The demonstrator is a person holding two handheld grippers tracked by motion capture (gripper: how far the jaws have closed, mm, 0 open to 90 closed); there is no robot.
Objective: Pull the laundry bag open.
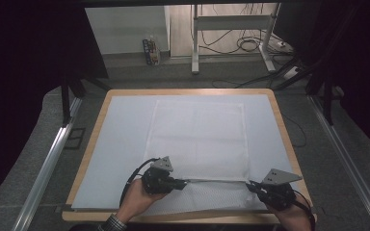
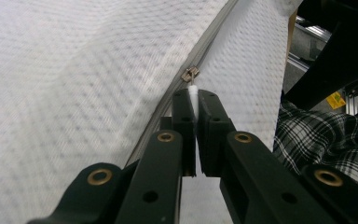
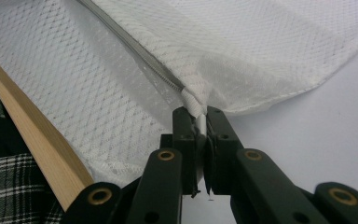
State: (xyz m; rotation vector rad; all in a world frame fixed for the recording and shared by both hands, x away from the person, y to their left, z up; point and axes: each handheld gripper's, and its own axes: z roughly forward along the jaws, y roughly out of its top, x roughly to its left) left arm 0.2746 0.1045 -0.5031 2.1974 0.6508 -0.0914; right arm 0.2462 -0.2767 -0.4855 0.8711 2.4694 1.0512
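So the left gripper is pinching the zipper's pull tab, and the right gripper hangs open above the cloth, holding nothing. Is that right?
Not quite. The left gripper does pinch the zipper pull, but the right gripper is not open: in the right gripper view its jaws are shut on the end of the zipper, at the corner of the white mesh bag.

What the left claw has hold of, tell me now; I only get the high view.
Observer: In the left gripper view the left claw is shut on a white pull tab.
Operator: Say what that tab hangs from.
Observer: A small metal slider on the grey zipper, just beyond the claw's tips.
Operator: Now report the right claw.
Observer: In the right gripper view the right claw pinches the white mesh bag at the zipper's end.
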